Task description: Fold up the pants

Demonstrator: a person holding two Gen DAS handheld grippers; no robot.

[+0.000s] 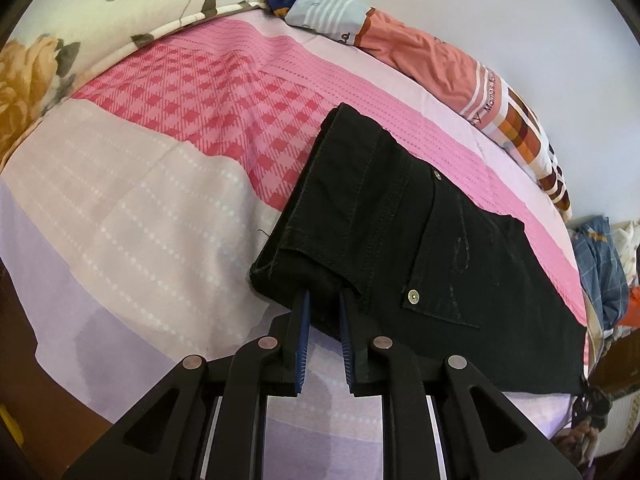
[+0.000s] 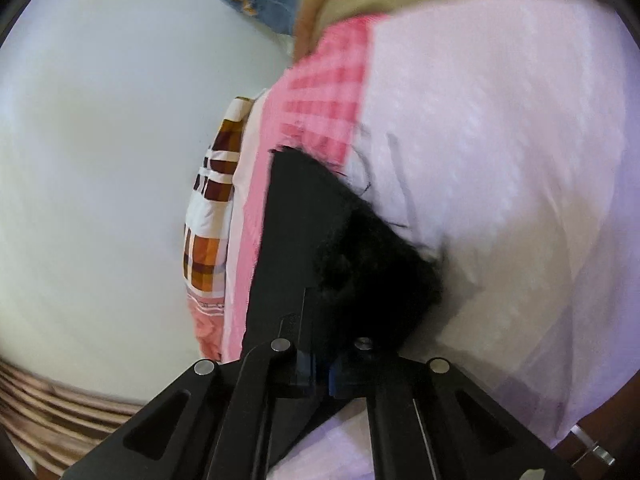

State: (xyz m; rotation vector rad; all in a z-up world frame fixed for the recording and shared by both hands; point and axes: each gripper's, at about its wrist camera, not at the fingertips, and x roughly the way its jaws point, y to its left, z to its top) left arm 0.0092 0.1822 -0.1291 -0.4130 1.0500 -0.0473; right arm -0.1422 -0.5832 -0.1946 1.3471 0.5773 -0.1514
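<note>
Black pants (image 1: 400, 240) lie folded on a bed (image 1: 140, 208) covered in a pink, white and lilac patchwork sheet, their long axis running in the left wrist view from the lower right of the frame up toward the centre, where the narrow folded end points at the upper middle. The cloth is dark denim with visible stitched seams, a back pocket (image 1: 444, 264) facing up and two metal rivets at its corners; a hemmed layer is doubled over near the lower centre. The left gripper (image 1: 324, 304) is clamped on that near edge of the pants, its blue-padded fingers (image 1: 302, 320) pinching the bunched fabric at the lower middle of the frame. In the blurred right wrist view the pants (image 2: 320, 248) appear as a dark wedge rising from the bottom centre to a point near mid-frame, and the right gripper (image 2: 320, 364) is closed on black fabric at the lower centre. A floral quilt (image 1: 80, 12) sits at the upper left, and a striped and checked pillow (image 1: 500, 108) lies along the upper right edge of the bed against a pale wall (image 1: 520, 8).
</note>
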